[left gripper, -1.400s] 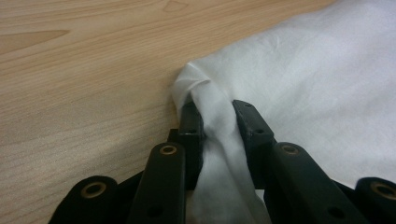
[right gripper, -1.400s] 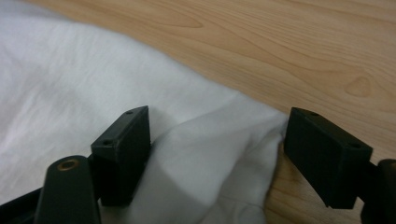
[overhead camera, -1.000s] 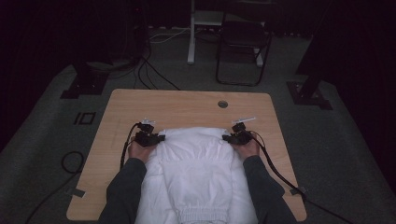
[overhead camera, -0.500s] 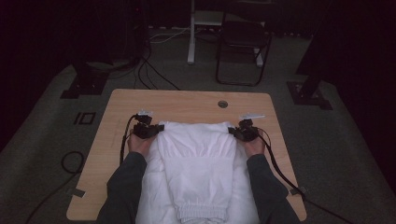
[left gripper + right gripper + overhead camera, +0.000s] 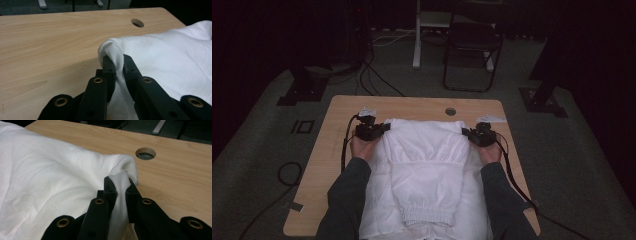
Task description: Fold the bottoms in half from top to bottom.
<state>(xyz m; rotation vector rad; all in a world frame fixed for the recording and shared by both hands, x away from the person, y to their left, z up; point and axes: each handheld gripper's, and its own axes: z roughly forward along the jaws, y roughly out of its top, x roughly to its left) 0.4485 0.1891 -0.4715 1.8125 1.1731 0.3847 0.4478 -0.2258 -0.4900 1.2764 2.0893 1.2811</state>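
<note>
A white, soft cotton garment with a ribbed elastic hem lies spread on the rectangular light wooden table, folded so that its ribbed edge faces the near side and its far edge runs across the table's middle. Its near part hangs over the table's near edge between the person's dark-sleeved forearms.

The left gripper sits at the garment's far left corner. In the left gripper view its black fingers are drawn narrow and pinch a rolled fold of the white cloth; the fabric rises between the two fingers and curls over the tip of the left one, while the rest of the garment spreads away to the right, resting on the table.

The right gripper sits at the garment's far right corner. In the right gripper view its fingers are likewise narrow, clamping a bunched tuck of cloth that stands up between them, with the body of the garment spreading to the left over the table.

A round cable hole in the tabletop lies beyond the garment's far edge, near the far side of the table. A dark folding chair stands on the grey floor well beyond the table.
</note>
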